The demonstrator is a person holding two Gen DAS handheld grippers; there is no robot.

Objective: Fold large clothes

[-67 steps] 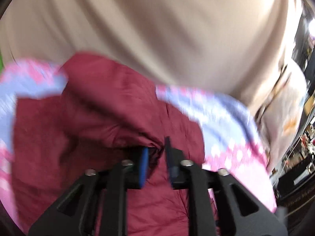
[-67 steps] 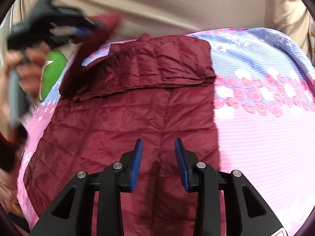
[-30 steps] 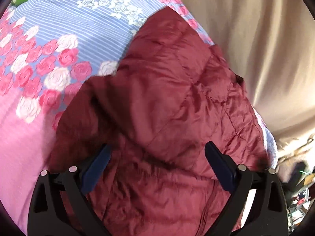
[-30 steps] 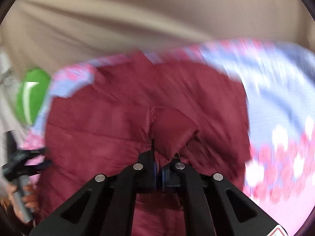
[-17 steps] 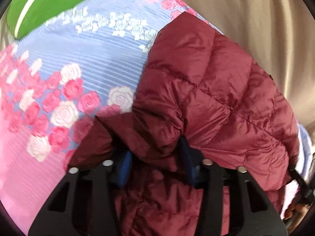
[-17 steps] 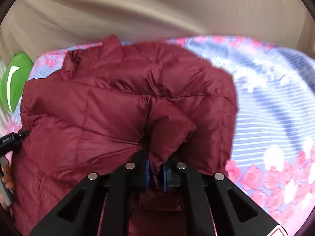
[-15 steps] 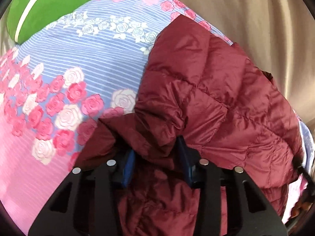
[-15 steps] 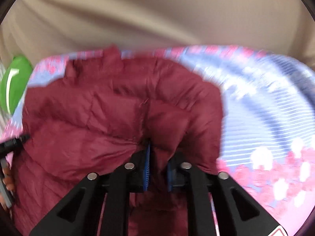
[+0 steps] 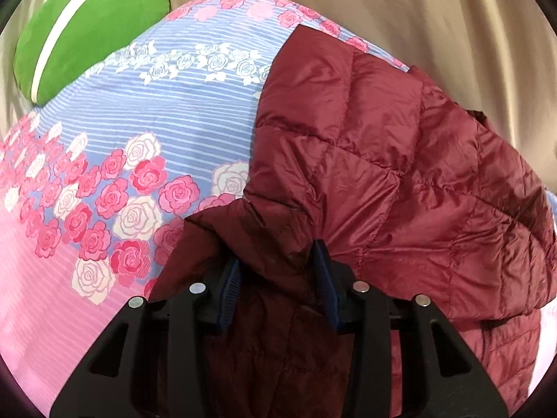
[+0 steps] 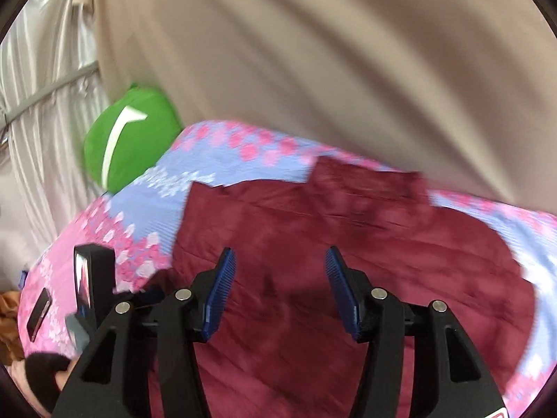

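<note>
A maroon quilted jacket (image 9: 383,160) lies partly folded on a floral bedspread (image 9: 122,122). My left gripper (image 9: 276,257) is shut on a bunched fold at the jacket's near left edge, with the blue pads pressing into the fabric from both sides. In the blurred right wrist view the jacket (image 10: 348,230) spreads out below my right gripper (image 10: 280,254). Its jaws are opening and nothing is between the pads. A person's hand in a dark sleeve (image 10: 41,365) is at the lower left of that view.
A green pillow (image 9: 80,24) with a white stripe lies at the bed's far left corner. A beige curtain (image 10: 313,52) hangs behind the bed and a silvery curtain (image 10: 34,104) to the left. Pink and blue bedspread (image 10: 139,226) shows left of the jacket.
My left gripper went from wide open to shut on a fold of the jacket. My right gripper let go of the jacket fold it held, opened and drew back above the jacket.
</note>
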